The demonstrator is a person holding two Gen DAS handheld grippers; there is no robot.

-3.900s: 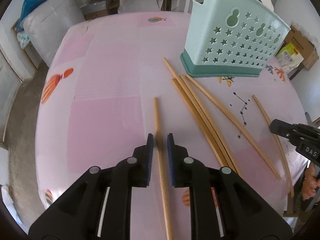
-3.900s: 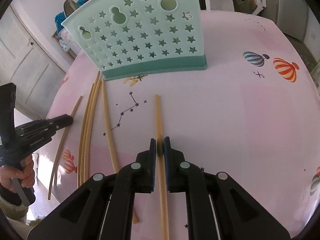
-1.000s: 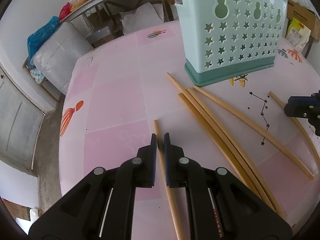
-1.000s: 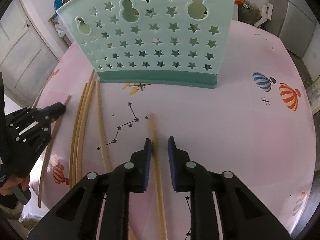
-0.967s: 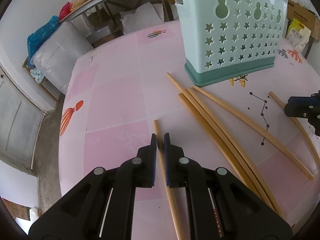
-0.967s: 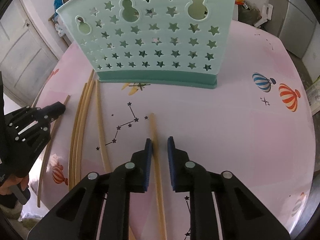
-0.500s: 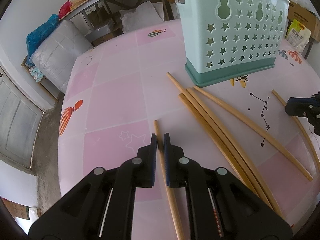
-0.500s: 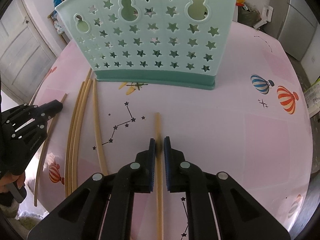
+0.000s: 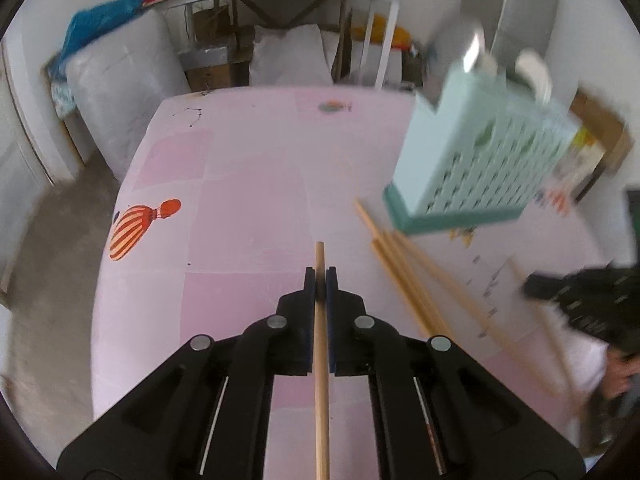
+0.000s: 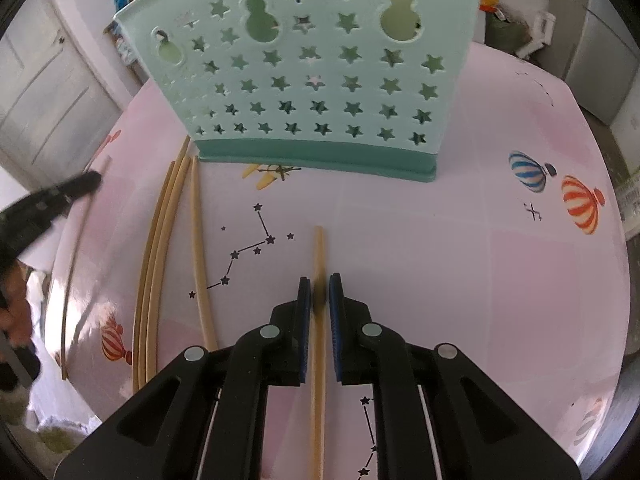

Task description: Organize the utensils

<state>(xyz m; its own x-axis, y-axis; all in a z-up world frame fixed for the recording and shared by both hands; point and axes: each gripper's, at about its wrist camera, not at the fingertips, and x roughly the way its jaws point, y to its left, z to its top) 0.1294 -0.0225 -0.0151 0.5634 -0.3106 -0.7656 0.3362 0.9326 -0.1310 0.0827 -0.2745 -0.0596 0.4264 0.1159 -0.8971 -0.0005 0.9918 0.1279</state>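
Left wrist view: your left gripper (image 9: 320, 280) is clenched on a wooden chopstick (image 9: 321, 344), its long axis running straight out along the fingers, tip poking just past them. The teal utensil caddy (image 9: 484, 160) stands ahead and to the right, near the table's (image 9: 240, 184) far right edge, so that's your line. On the right wrist view, your right gripper (image 10: 319, 292) has a second chopstick (image 10: 318, 248) between its pads, nearly closed, gripping it by the look of it; that stick lies flat, pointing at the caddy's base. Four loose chopsticks (image 10: 168, 240) lie toward the table's left edge.
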